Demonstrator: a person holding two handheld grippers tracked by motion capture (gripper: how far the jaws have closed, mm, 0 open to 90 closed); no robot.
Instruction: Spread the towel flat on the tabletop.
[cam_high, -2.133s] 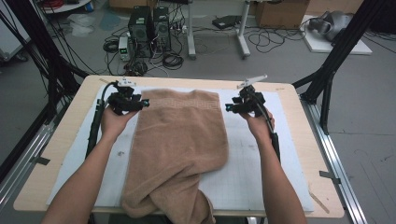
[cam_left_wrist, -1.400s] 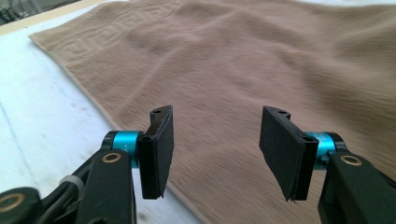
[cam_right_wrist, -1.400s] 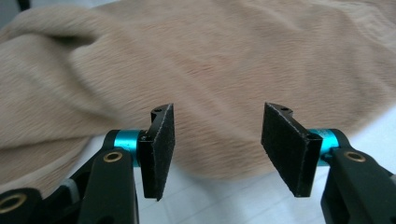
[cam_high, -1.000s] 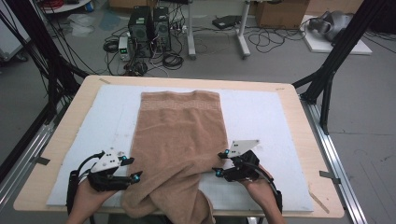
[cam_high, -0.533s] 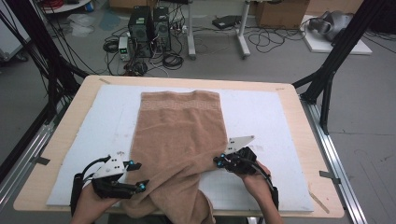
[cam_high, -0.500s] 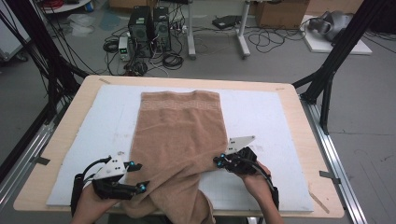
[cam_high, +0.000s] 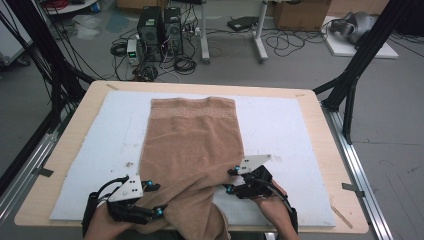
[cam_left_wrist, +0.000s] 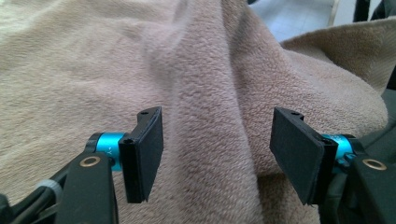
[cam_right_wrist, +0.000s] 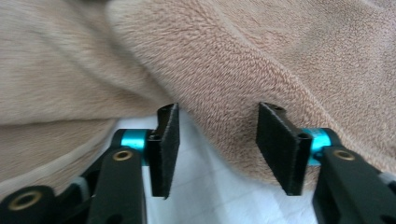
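A tan towel lies lengthwise down the middle of the white mat, flat at the far end, bunched at the near end and hanging over the front edge. My left gripper sits at the towel's near left edge. Its jaws have just been opening, and they stand open around a raised fold of the towel without pressing it. My right gripper is at the near right edge. Its jaws have just been opening too and are open, with the towel's rim between the pads above bare mat.
The mat covers a wooden table. Black frame struts rise at both sides. Computer towers, cables and a box sit on the floor beyond the far edge. Bare mat lies left and right of the towel.
Both grippers came from the towel's far corners to its near end, leaving the far end flat. Since then the left gripper edged right into the towel. The right gripper stayed put.
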